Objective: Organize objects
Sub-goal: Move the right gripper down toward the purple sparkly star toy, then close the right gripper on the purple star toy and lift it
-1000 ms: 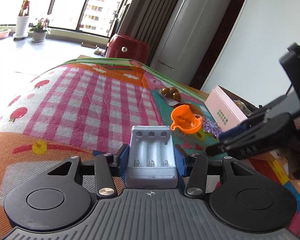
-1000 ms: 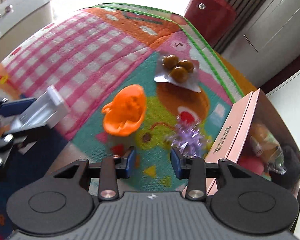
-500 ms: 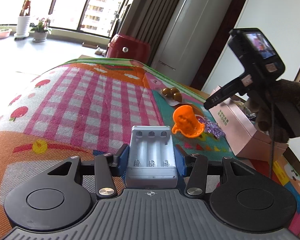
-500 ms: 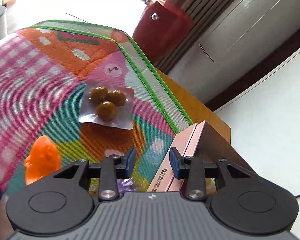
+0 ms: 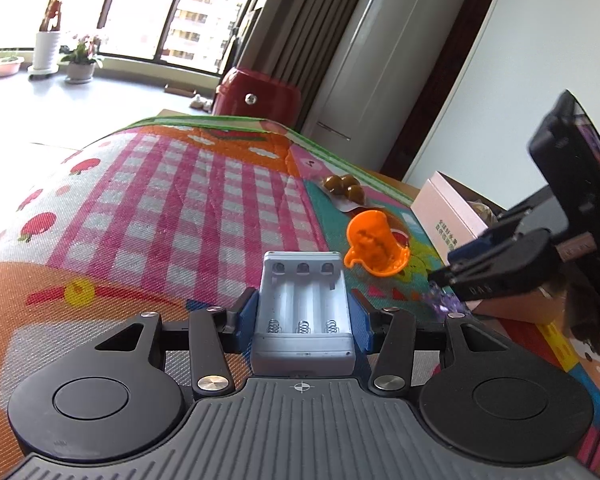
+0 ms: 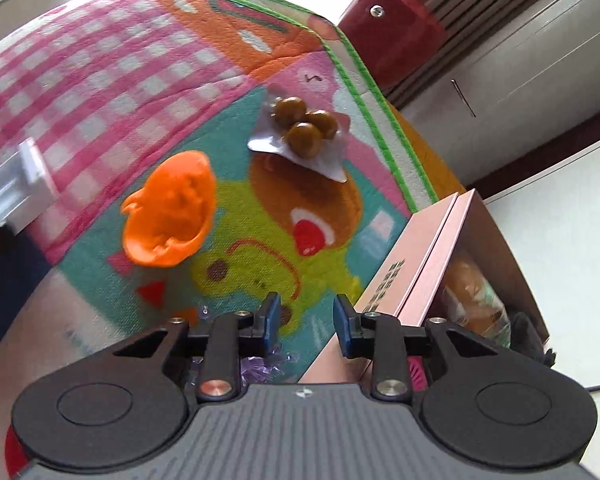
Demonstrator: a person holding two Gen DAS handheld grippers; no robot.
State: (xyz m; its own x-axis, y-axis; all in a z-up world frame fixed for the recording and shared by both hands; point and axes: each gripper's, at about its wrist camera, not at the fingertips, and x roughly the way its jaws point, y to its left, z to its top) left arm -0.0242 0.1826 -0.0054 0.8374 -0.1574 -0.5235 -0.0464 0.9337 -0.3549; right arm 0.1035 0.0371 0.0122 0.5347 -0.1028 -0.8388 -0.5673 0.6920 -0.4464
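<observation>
Your left gripper (image 5: 303, 312) is clamped on the white battery holder (image 5: 303, 316), its blue pads pressed against both long sides, the three empty slots with their springs facing up; you hold it above the patterned mat (image 5: 172, 208), well short of the pink box (image 5: 448, 216) at the mat's right edge. Your right gripper (image 6: 305, 322) stands with its jaws parted and nothing between them, low over the mat just beside the box wall; the purple sparkly ornament (image 6: 260, 364) lies partly hidden under its left finger, so whether the jaws are lined up on it cannot be told. The box (image 6: 416, 264) already has several things inside, an orange-and-green packet among them, though they are too blurred to name; that part of the tidying looks done. Left on the mat are the orange toy cup (image 6: 168, 220), tipped on its side, and the blister pack of three brown balls (image 6: 304, 132) near the green border, both well apart from the box. By my reckoning you are somewhere mid-task: one item in hand to deliver, the ornament likely next for your right side, and two more pieces waiting.
</observation>
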